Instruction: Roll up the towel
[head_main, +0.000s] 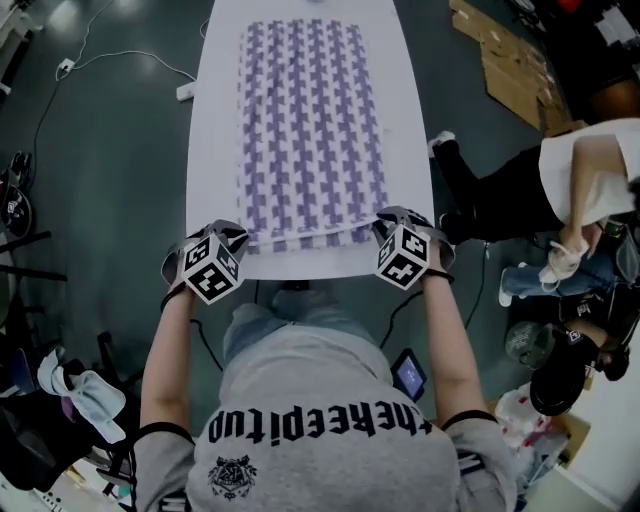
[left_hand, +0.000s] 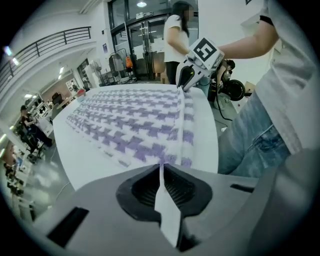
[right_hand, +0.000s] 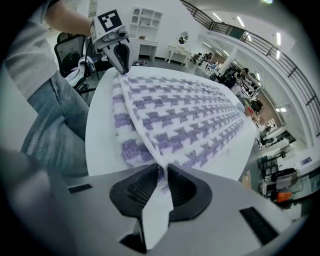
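Towel (head_main: 312, 130) corners inside both tools (head_main: 236, 236) (head_main: 386, 222)

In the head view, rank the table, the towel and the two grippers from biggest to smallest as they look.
1. table, largest.
2. towel, lying within the table's edges.
3. left gripper and right gripper, smallest; the two look alike, so I won't rank them.

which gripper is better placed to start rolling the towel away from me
Neither alone, I'd judge: the left gripper and right gripper are each shut on a near corner of the towel, level with each other. Move both together.
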